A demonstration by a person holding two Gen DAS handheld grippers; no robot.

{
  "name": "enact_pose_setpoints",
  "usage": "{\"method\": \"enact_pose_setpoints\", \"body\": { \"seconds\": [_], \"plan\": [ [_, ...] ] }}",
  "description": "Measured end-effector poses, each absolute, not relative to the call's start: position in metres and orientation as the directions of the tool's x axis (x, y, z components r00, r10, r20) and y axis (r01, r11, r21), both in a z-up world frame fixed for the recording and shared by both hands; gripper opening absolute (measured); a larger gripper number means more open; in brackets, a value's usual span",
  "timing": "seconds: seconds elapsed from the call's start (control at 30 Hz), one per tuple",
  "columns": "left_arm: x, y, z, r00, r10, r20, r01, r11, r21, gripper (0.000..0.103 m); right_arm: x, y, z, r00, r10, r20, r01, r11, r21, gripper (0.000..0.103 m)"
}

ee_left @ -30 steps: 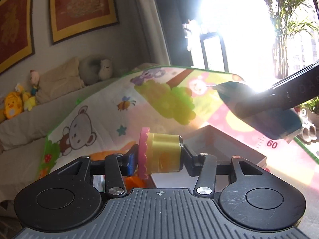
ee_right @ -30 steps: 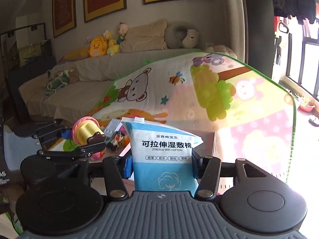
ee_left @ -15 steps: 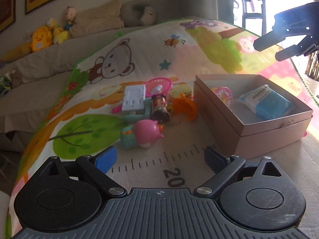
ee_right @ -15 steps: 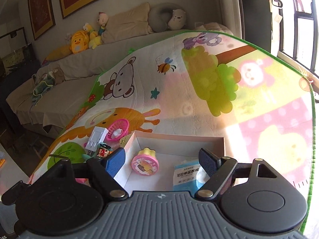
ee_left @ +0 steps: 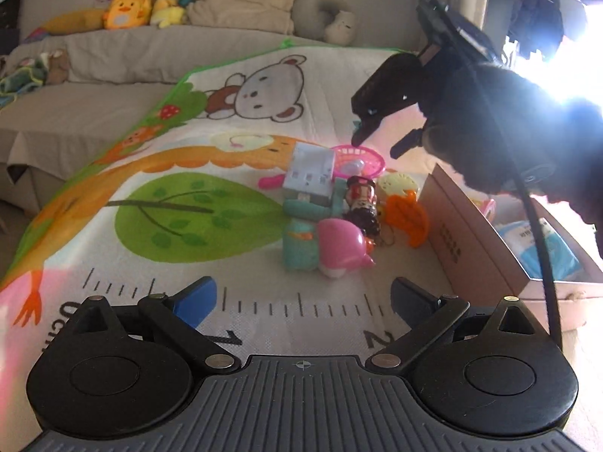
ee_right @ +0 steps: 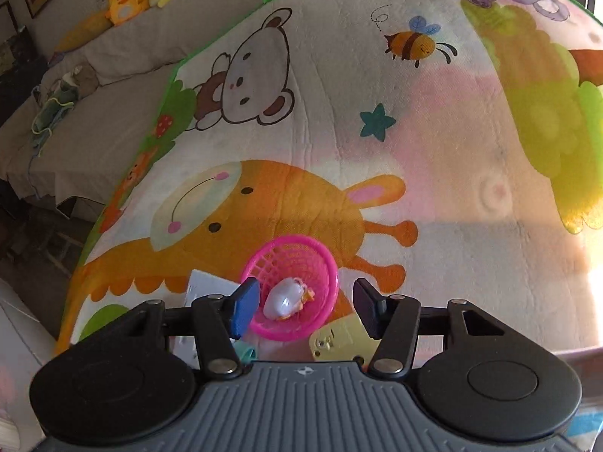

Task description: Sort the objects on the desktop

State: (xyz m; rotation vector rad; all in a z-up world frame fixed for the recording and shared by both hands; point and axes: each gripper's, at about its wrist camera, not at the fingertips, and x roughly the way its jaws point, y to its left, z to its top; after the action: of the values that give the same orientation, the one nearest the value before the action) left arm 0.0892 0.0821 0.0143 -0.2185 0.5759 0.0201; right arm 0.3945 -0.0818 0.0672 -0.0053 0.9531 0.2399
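Note:
My left gripper [ee_left: 303, 301] is open and empty, low over the play mat, short of a pink and teal toy [ee_left: 326, 246]. Behind it lie a white block [ee_left: 311, 177], a small doll [ee_left: 361, 203], an orange toy [ee_left: 409, 216] and a pink basket [ee_left: 361, 160]. A cardboard box [ee_left: 478, 233] at the right holds a blue wet-cotton pack [ee_left: 542, 248]. My right gripper [ee_right: 305, 307] is open above the pink basket [ee_right: 294, 286], which holds a small white toy [ee_right: 284, 297]. In the left wrist view the right gripper [ee_left: 380, 139] hovers over the pile.
A cartoon play mat [ee_right: 377, 150] covers the surface. A yellow item [ee_right: 339, 339] lies beside the basket. A grey sofa with plush toys [ee_left: 128, 11] stands behind. Strong sunlight glares at the right [ee_left: 565, 75].
A second ago the left gripper held a yellow pink-lidded tub and the right held the cotton pack; both went into the box. Both grippers, now open, moved left toward the pile.

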Motion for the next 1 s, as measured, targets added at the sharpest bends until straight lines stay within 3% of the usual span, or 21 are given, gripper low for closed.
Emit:
{"method": "enact_pose_setpoints", "body": {
  "seconds": [0.1,0.27,0.4,0.57,0.63,0.7,0.77,0.83,0.93,1.0],
  "plan": [
    [0.088,0.091,0.017,0.842,-0.018,-0.54,-0.116,0.97,-0.213,0.102,0.418,-0.069,0.05,0.525,0.157,-0.837,-0.2,0.978,0.058,0.03],
    [0.085,0.098,0.021,0.84,-0.026,-0.542,-0.114,0.968,-0.224,0.103,0.399,-0.059,0.044,0.471,0.151,-0.869,-0.304,0.953,0.001,0.013],
    [0.084,0.091,0.021,0.834,-0.044,-0.551,-0.075,0.979,-0.191,0.103,0.353,-0.061,0.056,0.459,0.18,-0.87,-0.399,0.917,-0.021,0.014],
    [0.084,0.081,0.017,0.815,-0.093,-0.572,-0.016,0.983,-0.182,0.103,0.302,-0.075,0.071,0.354,0.252,-0.901,-0.459,0.886,0.068,0.014],
    [0.082,0.077,0.017,0.812,-0.118,-0.572,0.015,0.983,-0.182,0.103,0.288,-0.081,0.076,0.274,0.289,-0.917,-0.481,0.867,0.129,0.018],
    [0.081,0.073,0.016,0.811,-0.135,-0.569,0.037,0.983,-0.18,0.103,0.278,-0.089,0.091,0.3,0.312,-0.902,-0.48,0.866,0.14,0.023],
    [0.081,0.07,0.015,0.809,-0.147,-0.569,0.054,0.983,-0.178,0.103,0.281,-0.101,0.108,0.405,0.305,-0.862,-0.445,0.889,0.105,0.034],
    [0.081,0.067,0.015,0.807,-0.156,-0.57,0.064,0.982,-0.178,0.103,0.298,-0.105,0.116,0.506,0.244,-0.827,-0.388,0.921,0.035,0.059],
    [0.081,0.067,0.014,0.808,-0.16,-0.567,0.068,0.981,-0.18,0.103,0.331,-0.096,0.104,0.544,0.169,-0.822,-0.375,0.925,-0.058,0.075],
    [0.081,0.069,0.014,0.809,-0.158,-0.566,0.06,0.98,-0.188,0.103,0.352,-0.087,0.084,0.526,0.124,-0.841,-0.376,0.921,-0.099,0.076]
  ]
}}
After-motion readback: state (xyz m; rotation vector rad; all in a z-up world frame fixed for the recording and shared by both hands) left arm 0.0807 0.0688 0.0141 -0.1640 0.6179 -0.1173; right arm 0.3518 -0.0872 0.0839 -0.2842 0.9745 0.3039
